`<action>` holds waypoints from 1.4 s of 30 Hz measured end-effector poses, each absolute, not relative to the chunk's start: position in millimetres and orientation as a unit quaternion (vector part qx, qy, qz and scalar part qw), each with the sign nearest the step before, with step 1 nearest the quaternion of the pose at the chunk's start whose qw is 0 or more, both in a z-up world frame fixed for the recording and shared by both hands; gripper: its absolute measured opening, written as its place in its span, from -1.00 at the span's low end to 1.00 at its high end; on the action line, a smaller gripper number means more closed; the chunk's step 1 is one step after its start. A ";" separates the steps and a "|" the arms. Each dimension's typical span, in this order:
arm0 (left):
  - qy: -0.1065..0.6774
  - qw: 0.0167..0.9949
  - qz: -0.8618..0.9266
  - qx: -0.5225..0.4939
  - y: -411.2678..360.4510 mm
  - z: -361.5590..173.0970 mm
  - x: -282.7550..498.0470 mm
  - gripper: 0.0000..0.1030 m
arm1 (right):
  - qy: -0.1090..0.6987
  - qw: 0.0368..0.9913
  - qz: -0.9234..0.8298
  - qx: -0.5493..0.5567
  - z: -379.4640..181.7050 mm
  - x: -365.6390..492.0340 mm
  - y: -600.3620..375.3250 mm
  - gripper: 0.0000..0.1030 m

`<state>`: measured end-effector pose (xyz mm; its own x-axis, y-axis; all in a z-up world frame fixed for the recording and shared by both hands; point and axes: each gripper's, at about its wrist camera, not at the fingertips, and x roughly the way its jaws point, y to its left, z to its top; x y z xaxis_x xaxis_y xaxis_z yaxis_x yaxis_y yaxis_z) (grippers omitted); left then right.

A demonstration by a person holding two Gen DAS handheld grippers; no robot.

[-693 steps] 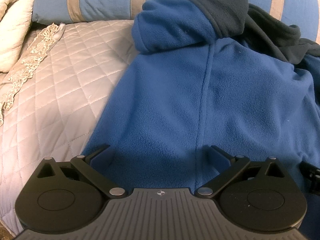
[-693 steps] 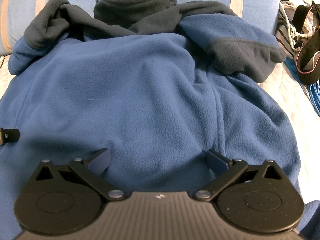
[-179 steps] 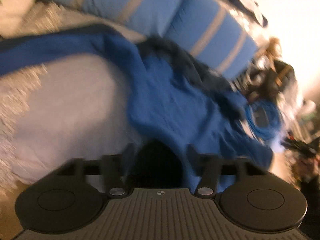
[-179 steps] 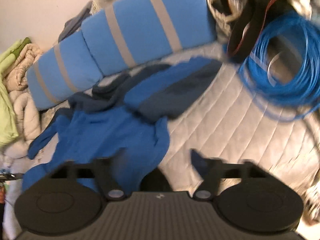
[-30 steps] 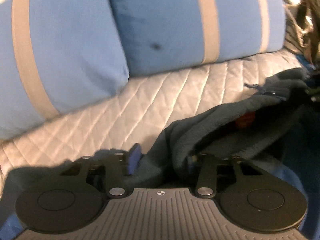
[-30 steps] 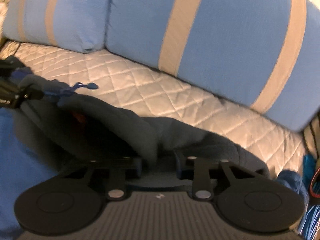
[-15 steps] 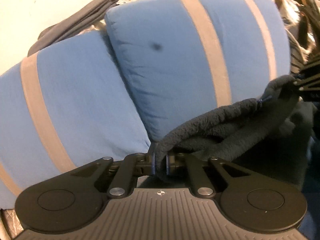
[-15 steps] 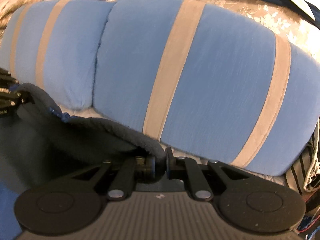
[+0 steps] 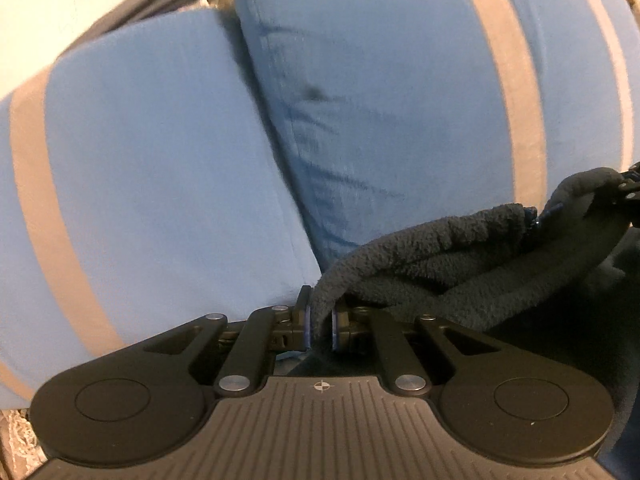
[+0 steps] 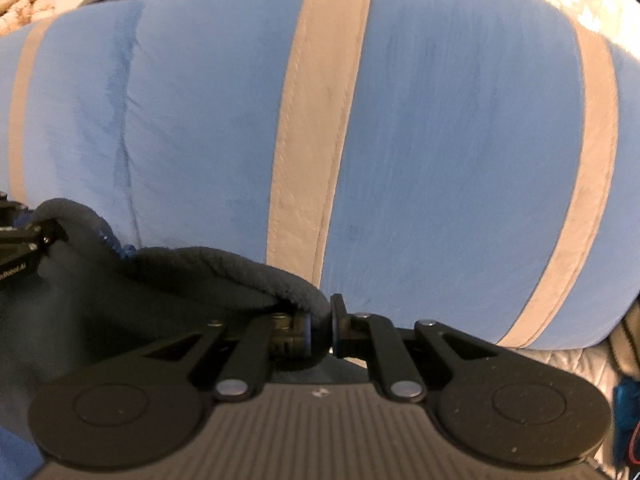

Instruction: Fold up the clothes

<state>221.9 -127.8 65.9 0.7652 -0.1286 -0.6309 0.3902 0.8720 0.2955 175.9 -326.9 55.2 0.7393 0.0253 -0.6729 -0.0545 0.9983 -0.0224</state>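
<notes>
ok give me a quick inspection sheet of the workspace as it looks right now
surface: quilted cover, only a sliver shows
job's things: dark fleece edge strung between both grippers, lifted in front of the pillows
clutter: striped blue pillows; blue item at the right edge, too cropped to name
grippers: left gripper and right gripper both shut on the fleece edge
cables: nothing seen
surroundings: pale wall behind the pillows
</notes>
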 end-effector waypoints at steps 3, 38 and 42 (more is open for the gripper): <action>0.315 0.917 -0.135 0.206 -129.7 55.0 232.6 -0.82 | 0.364 0.931 0.010 -0.014 42.2 191.0 -325.4 -0.84; 0.393 0.884 -0.241 0.083 -72.0 104.8 258.5 1.00 | 0.404 0.904 0.091 0.104 61.7 196.9 -368.2 1.00; 0.396 0.888 -0.219 0.087 -42.7 110.1 257.7 1.00 | 0.413 0.904 0.065 0.091 54.5 176.1 -412.0 1.00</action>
<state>257.7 -42.7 110.1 0.5910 -0.3199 -0.7405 0.4577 0.8889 -0.0187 176.1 -412.0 54.5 0.6505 0.1920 -0.7348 -0.0422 0.9752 0.2175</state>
